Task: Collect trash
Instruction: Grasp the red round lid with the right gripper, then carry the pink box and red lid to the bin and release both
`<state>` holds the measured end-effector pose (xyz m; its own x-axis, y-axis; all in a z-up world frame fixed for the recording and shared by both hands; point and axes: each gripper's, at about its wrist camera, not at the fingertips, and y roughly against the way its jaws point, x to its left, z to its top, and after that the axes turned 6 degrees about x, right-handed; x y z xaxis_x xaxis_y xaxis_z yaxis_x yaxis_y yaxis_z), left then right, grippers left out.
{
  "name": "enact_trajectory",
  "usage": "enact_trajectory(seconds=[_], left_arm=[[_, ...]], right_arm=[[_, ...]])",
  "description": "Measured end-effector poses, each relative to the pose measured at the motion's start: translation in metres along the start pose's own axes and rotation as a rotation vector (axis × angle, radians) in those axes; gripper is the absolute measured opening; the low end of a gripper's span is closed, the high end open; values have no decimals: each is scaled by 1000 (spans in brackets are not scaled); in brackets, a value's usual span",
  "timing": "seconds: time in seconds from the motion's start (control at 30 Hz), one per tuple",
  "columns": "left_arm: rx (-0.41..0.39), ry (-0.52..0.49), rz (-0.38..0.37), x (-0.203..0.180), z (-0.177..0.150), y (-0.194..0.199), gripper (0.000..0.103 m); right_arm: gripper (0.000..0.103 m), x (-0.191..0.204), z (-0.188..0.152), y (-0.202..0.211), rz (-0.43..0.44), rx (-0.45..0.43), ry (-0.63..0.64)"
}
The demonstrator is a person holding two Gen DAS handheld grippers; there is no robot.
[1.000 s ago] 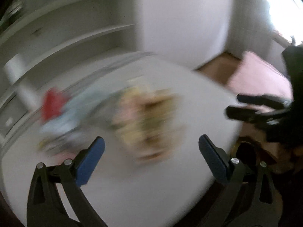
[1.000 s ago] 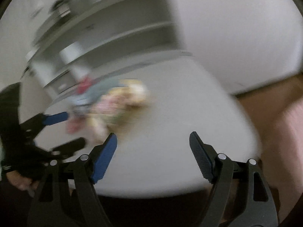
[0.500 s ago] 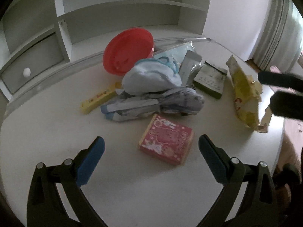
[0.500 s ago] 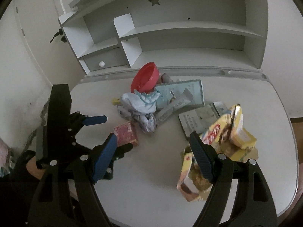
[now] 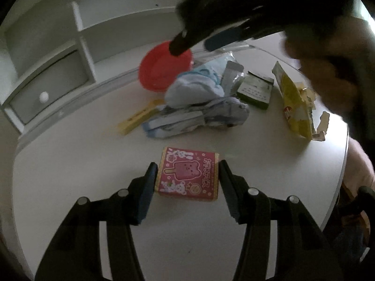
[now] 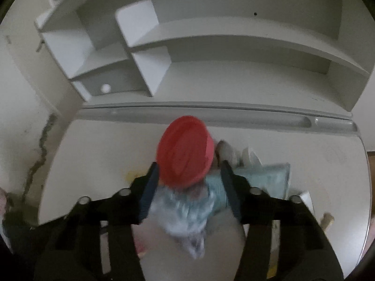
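A pink ice-pop box (image 5: 188,174) lies flat on the white table (image 5: 70,175). My left gripper (image 5: 187,171) has its pads against the box's two sides. Behind it is a pile of trash: a crumpled grey-blue wrapper (image 5: 199,119), a white and blue cloth (image 5: 194,89), a yellow stick wrapper (image 5: 138,117), a dark green packet (image 5: 255,89) and a torn yellow bag (image 5: 295,103). My right gripper (image 6: 188,171) hovers over the red bowl (image 6: 185,154) and the cloth (image 6: 182,210), jaws partly apart and holding nothing. It also shows in the left wrist view, right gripper (image 5: 194,46) above the bowl (image 5: 164,68).
A white shelf unit (image 6: 211,46) with a knobbed drawer (image 5: 43,97) stands along the table's back edge. A person's hand (image 5: 328,70) and dark sleeve fill the upper right of the left wrist view. The table's rounded right edge (image 5: 344,164) drops to the floor.
The left gripper has come down around the pink box and narrowed onto it. The right gripper has swung forward from the yellow bag to above the red bowl, its jaws narrower.
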<state>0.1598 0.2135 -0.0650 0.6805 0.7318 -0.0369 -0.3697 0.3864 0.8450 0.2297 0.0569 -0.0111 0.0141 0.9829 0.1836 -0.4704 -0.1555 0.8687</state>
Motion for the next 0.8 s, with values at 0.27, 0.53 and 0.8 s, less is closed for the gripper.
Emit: enact_trajectory(seconds=[0.27, 0.53, 0.8], left_arm=[[-28, 66, 18, 22, -7, 15, 53], [-61, 86, 19, 9, 12, 29, 53], [-136, -57, -100, -95, 59, 35, 53]], right_arm=[[9, -2, 10, -25, -54, 32, -41], [9, -29, -12, 57, -21, -168, -88], [9, -151, -144, 157, -129, -295, -306]])
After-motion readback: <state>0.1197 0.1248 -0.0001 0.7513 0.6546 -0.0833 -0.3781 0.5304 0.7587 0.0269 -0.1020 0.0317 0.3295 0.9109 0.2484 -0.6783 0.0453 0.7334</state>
